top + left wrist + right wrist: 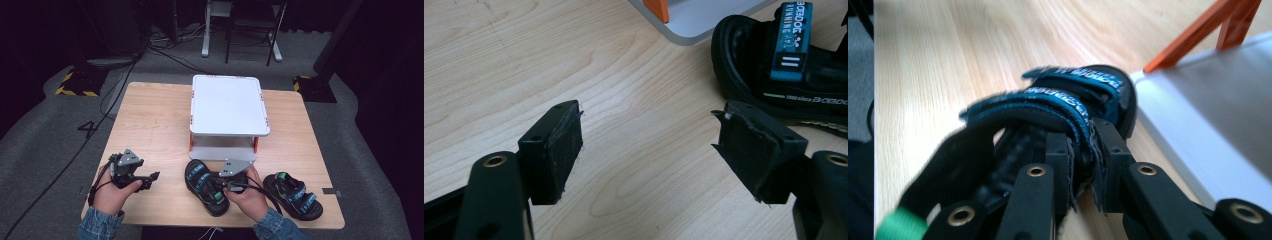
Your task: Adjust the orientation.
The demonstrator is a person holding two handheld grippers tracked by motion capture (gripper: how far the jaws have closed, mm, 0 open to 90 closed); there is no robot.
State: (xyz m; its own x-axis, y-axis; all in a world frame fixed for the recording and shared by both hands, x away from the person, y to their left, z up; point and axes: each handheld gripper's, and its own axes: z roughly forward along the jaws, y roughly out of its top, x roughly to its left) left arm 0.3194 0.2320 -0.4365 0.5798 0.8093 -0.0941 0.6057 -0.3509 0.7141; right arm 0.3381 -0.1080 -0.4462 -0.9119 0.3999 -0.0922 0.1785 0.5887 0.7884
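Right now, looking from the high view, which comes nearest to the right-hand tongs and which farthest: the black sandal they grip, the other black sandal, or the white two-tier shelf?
1. Black sandal with blue straps: in the right tongs, just left of the hand.
2. Second black sandal: on the table to the hand's right.
3. White two-tier shelf with orange posts: behind, toward the table's far edge.

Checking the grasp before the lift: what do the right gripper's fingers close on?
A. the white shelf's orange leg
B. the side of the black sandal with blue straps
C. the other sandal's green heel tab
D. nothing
B: the right gripper's fingers pinch the side edge of the black sandal with blue straps, beside its straps.
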